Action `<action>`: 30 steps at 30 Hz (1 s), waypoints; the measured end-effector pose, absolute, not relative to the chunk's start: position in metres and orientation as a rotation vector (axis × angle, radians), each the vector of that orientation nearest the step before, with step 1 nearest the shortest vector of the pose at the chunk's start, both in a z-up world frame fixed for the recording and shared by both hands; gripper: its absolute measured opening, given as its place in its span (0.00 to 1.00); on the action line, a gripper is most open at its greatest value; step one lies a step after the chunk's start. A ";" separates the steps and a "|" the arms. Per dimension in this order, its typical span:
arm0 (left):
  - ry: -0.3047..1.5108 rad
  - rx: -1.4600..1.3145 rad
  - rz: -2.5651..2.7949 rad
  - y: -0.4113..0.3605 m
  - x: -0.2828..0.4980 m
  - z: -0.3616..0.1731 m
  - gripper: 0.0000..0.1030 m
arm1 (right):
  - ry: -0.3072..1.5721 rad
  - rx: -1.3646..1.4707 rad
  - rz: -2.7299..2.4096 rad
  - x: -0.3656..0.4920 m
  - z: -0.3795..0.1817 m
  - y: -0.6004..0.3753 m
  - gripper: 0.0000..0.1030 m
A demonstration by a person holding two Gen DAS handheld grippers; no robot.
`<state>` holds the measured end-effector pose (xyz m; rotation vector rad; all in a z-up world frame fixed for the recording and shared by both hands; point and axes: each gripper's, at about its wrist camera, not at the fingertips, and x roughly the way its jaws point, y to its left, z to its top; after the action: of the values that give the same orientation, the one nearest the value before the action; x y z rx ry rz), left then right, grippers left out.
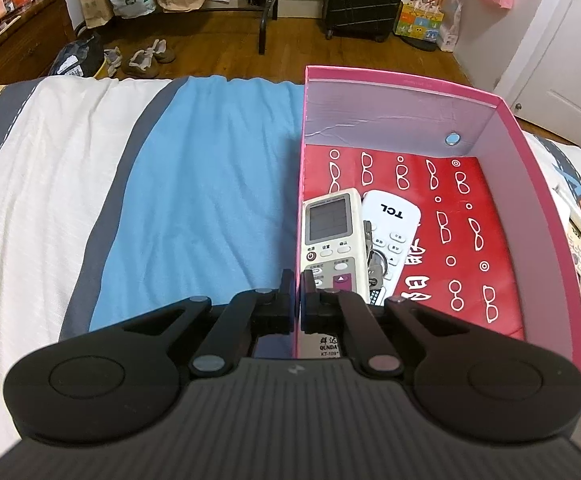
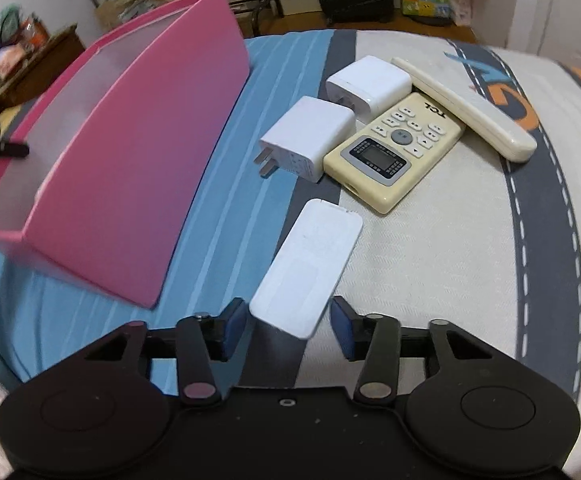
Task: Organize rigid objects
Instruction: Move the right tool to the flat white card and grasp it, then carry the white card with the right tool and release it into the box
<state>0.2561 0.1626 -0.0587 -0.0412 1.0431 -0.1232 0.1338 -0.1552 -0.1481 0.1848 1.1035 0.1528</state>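
Note:
My left gripper (image 1: 299, 292) is shut on the left wall of the pink box (image 1: 402, 108), one finger inside and one outside. Inside the box lie a cream remote with a screen (image 1: 330, 236), a white TCL remote (image 1: 394, 224) and a bunch of keys (image 1: 374, 264) between them, all on a red card printed with glasses (image 1: 470, 240). My right gripper (image 2: 288, 320) is open around the near end of a white remote lying face down (image 2: 310, 264); its pads stand clear of both sides. The pink box (image 2: 142, 152) rises to the left of it.
Beyond the white remote lie two white plug chargers (image 2: 310, 140) (image 2: 366, 84), a cream TCL remote (image 2: 398, 148) and a long cream remote (image 2: 466, 108), all on the striped bedspread (image 2: 450, 260). The bed's far edge drops to a wooden floor (image 1: 218, 36) with bags and a suitcase.

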 end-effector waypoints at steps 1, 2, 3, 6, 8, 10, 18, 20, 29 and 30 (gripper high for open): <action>1.043 -0.044 -0.122 0.163 0.256 -0.059 0.02 | 1.095 0.212 0.150 0.136 -0.148 -0.157 0.63; 1.044 -0.046 -0.121 0.163 0.256 -0.059 0.02 | 1.083 0.233 0.140 0.139 -0.148 -0.159 0.66; 1.044 -0.046 -0.121 0.163 0.256 -0.059 0.02 | 1.073 0.235 0.130 0.142 -0.150 -0.158 0.66; 1.043 -0.046 -0.121 0.163 0.256 -0.059 0.03 | 1.037 0.170 0.094 0.154 -0.156 -0.148 0.62; 1.044 -0.047 -0.121 0.163 0.256 -0.059 0.03 | 0.999 0.056 0.077 0.154 -0.158 -0.136 0.46; 1.044 -0.048 -0.122 0.163 0.256 -0.059 0.03 | 0.967 -0.005 0.085 0.149 -0.154 -0.130 0.44; 1.038 -0.049 -0.121 0.162 0.256 -0.059 0.02 | 0.870 0.107 0.080 0.128 -0.124 -0.150 0.44; 1.037 -0.044 -0.116 0.161 0.255 -0.059 0.03 | 0.809 0.117 0.112 0.121 -0.108 -0.152 0.44; 1.045 -0.101 -0.134 0.168 0.258 -0.060 0.03 | 0.609 0.033 0.518 0.111 -0.018 -0.099 0.44; 1.044 -0.104 -0.137 0.168 0.258 -0.060 0.03 | 0.616 0.016 0.553 0.114 -0.016 -0.088 0.44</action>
<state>0.2580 0.1678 -0.0604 -0.1040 1.0444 -0.1368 0.1141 -0.0877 -0.0162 0.0163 0.6157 0.5534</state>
